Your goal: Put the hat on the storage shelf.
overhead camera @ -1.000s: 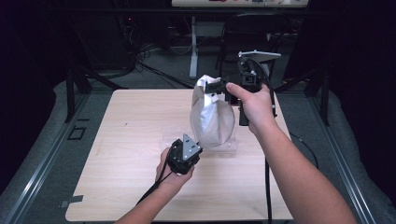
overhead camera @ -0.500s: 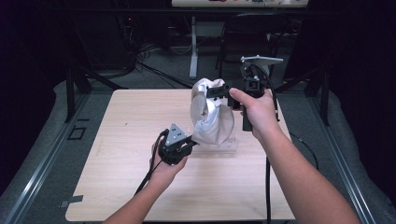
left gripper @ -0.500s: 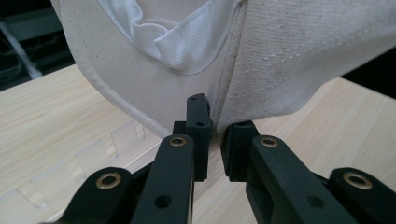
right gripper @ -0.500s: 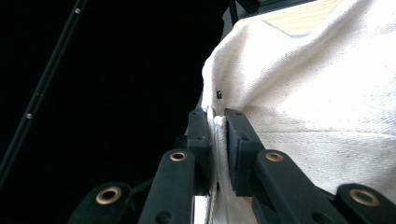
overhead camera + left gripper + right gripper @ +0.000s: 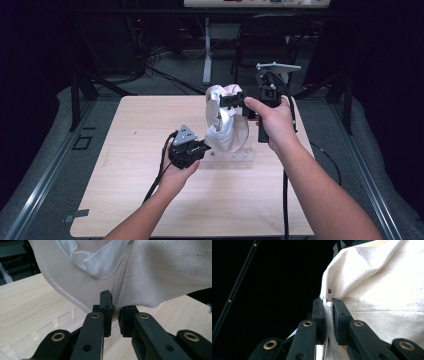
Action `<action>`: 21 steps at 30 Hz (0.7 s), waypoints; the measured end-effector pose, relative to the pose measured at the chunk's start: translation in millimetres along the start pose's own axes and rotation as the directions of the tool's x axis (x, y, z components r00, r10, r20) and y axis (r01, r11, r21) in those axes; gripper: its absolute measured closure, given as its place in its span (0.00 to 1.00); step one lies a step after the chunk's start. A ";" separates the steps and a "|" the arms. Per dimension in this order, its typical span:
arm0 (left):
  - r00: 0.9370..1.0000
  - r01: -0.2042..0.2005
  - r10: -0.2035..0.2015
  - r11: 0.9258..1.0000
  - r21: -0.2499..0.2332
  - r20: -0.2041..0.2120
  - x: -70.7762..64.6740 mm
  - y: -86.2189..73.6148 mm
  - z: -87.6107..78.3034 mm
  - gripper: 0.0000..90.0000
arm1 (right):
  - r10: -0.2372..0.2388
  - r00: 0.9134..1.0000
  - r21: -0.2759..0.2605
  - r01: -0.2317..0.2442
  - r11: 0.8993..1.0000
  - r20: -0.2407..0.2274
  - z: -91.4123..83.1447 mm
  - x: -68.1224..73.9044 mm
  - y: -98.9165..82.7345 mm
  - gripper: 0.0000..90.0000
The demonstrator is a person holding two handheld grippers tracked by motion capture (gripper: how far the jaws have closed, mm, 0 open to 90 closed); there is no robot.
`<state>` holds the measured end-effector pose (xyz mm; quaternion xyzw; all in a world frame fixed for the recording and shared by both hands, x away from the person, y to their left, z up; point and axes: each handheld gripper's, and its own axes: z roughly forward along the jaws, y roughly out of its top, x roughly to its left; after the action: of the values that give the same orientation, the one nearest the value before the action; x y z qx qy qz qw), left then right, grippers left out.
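Right gripper point(image 5: 235, 101), held level at the top of the cloth bag point(image 5: 227, 125), jaws clamped on its upper hem; forearm reaching in from lower right. Left gripper point(image 5: 202, 148), low beside the bag's base, jaws pinching a seam fold of coarse cream canvas with smoother white lining. The bag stands upright above a clear slotted acrylic rack point(image 5: 235, 159) on the pale wood-grain counter point(image 5: 130, 130).
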<state>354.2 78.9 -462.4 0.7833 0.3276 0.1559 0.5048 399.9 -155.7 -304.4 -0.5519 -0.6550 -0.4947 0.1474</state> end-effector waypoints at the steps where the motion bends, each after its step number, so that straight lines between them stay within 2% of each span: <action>1: 1.000 0.002 -0.002 1.000 0.000 0.001 -0.1 -1.7 1.3 0.93 | 0.000 1.000 0.008 0.000 1.000 0.002 0.5 -1.1 -0.5 0.91; 12: 0.999 0.015 -0.016 0.999 0.042 0.030 4.6 -21.5 14.9 0.93 | 0.015 0.999 0.035 -0.016 0.999 0.034 13.2 -16.8 -10.1 0.91; 21: 0.999 0.013 -0.016 0.999 0.044 0.051 13.4 -30.7 22.1 0.92 | 0.027 0.999 0.045 -0.028 0.999 0.031 19.0 -24.1 -15.4 0.91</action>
<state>365.8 81.1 -500.7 0.7956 0.3235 0.1248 0.4968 401.6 -152.8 -338.6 -0.5647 -0.6606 -0.4693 0.1567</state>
